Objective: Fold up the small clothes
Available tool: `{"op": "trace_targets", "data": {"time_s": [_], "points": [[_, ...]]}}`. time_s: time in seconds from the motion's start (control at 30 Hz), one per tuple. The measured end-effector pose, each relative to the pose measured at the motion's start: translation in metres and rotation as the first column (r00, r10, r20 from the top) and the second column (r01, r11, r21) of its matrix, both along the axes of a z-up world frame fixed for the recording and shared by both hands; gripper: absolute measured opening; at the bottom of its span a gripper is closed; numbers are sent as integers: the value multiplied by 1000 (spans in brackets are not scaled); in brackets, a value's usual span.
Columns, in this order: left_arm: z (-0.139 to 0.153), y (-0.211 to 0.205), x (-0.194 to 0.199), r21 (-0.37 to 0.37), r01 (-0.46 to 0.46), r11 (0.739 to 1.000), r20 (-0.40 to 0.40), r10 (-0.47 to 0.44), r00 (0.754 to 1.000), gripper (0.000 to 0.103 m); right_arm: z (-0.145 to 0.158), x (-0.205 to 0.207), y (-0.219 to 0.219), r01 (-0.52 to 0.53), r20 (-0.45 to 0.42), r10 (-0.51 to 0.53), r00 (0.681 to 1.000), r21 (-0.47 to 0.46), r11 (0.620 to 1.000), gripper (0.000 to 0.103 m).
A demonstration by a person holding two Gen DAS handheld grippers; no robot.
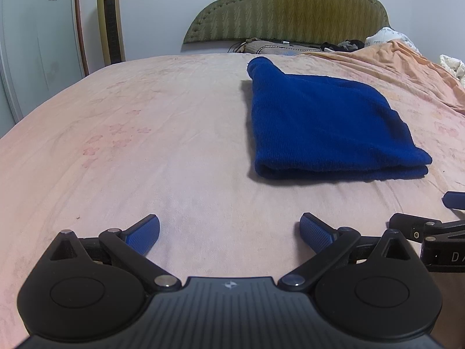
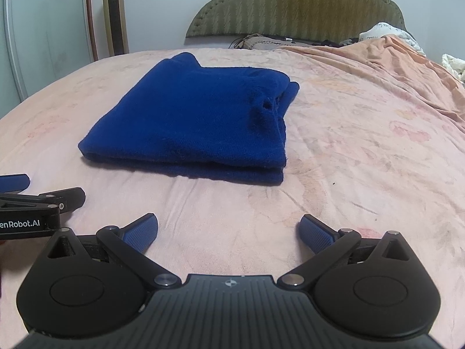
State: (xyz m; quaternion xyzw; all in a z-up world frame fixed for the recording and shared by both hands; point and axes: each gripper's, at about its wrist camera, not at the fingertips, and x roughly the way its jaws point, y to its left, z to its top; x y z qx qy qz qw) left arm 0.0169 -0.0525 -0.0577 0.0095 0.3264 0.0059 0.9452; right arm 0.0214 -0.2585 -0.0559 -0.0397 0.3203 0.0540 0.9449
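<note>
1. Grippers first: the left gripper hovers low over the pink bedsheet, its jaws spread wide with nothing between the blue pads.
2. Just beside it, the right gripper sits at the same height, jaws likewise spread wide and empty; each tool shows at the edge of the other's view.
3. Ahead of both, well apart from the fingertips, a folded blue knit garment lies flat on the sheet, doubled layers showing along its near edge, a narrower part reaching toward the headboard.
4. Farther right, an orange blanket is bunched along the bed.
5. Farthest back stand a green padded headboard, pillows at its foot, and a gold tower fan at the left wall.
</note>
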Motion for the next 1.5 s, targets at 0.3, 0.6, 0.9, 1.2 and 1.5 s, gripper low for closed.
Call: {"op": "trace_targets", "data": {"time_s": [0.3,0.6,0.9,1.2,1.5], "points": [[-1,-1,0,8,0,1000,-1,0,1000,103,0,-2,-1,1,6,-1,1000,22,1000,103],[-1,-1,0,6,0,1000,-1,0,1000,103,0,-2,2,2,2,-2,1000,1,1000,103],[0,0,0,5,2,1000,-2,-2,1000,103,0,-2,2,2,2,-2,1000,0,1000,103],[2,-2,-1,6,1,1000,-10,-1,1000,103,2,-7,-3,48,10,-48,999,32,998,102],[7,2,-9,-34,16,999,-17,-16,1000,103,21,-23,-1,61,64,-62,996,23,998,103]]}}
